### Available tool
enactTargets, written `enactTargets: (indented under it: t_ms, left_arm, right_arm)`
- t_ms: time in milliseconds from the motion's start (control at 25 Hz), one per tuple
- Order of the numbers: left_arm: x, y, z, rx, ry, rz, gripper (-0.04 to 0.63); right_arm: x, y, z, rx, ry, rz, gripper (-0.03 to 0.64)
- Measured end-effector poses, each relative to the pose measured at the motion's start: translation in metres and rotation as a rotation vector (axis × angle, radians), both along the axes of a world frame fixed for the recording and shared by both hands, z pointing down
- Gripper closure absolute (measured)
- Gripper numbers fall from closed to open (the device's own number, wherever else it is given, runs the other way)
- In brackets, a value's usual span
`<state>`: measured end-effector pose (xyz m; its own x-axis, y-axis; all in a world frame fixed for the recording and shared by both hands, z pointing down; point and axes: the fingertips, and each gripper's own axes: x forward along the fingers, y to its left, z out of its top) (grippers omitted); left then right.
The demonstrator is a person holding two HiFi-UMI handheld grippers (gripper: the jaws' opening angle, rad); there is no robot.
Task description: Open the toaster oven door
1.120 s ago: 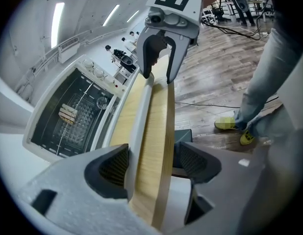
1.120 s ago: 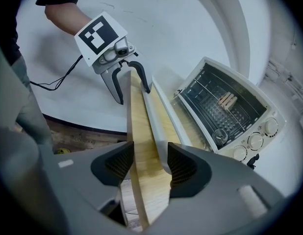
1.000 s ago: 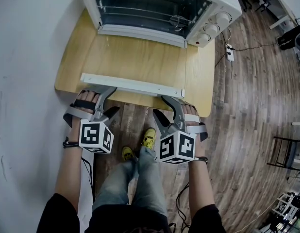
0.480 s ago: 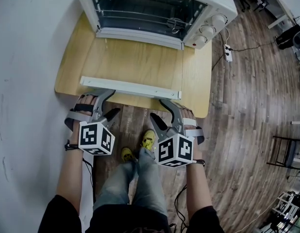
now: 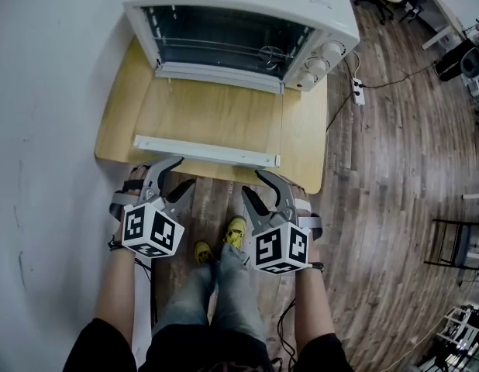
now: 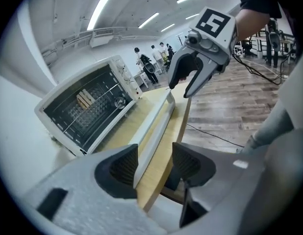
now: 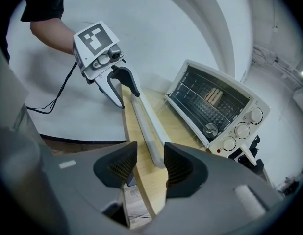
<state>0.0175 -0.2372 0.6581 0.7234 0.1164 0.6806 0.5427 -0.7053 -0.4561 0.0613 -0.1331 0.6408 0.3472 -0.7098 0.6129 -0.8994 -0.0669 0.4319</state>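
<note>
The white toaster oven (image 5: 247, 6) stands at the back of the small wooden table (image 5: 305, 153). Its glass door (image 5: 216, 111) lies folded down flat, with the white handle bar (image 5: 207, 151) near the table's front edge. My left gripper (image 5: 181, 173) hangs just off the front edge, short of the handle's left end. Its jaws are closing with nothing between them. My right gripper (image 5: 253, 183) sits below the handle's right end, jaws also closing on nothing. In the left gripper view the handle (image 6: 156, 121) runs ahead of the jaws toward the right gripper (image 6: 190, 80). The right gripper view shows the handle (image 7: 144, 126) and the left gripper (image 7: 119, 84) likewise.
A white wall runs along the left. A power strip (image 5: 356, 91) and its cable lie on the wooden floor to the right, and a dark chair frame (image 5: 456, 246) stands further right. The person's legs and yellow shoes (image 5: 236, 231) are under the table's front edge.
Both grippers have drawn back from the handle bar toward the person and now hang clear of the table edge. Their jaws have narrowed. The door stays down.
</note>
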Motion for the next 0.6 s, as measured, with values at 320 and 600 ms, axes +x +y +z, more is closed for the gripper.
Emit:
enactTargets:
  t_ms: [320, 600]
  left_arm:
    - [-0.004, 0.002, -0.041, -0.120, 0.053, -0.085, 0.466]
    - [-0.010, -0.001, -0.085, -0.176, 0.108, -0.153, 0.547]
  right_arm:
    - [0.004, 0.007, -0.045, 0.084, -0.019, 0.102, 0.515]
    - [0.010, 0.015, -0.090, 0.154, -0.019, 0.191, 0.606]
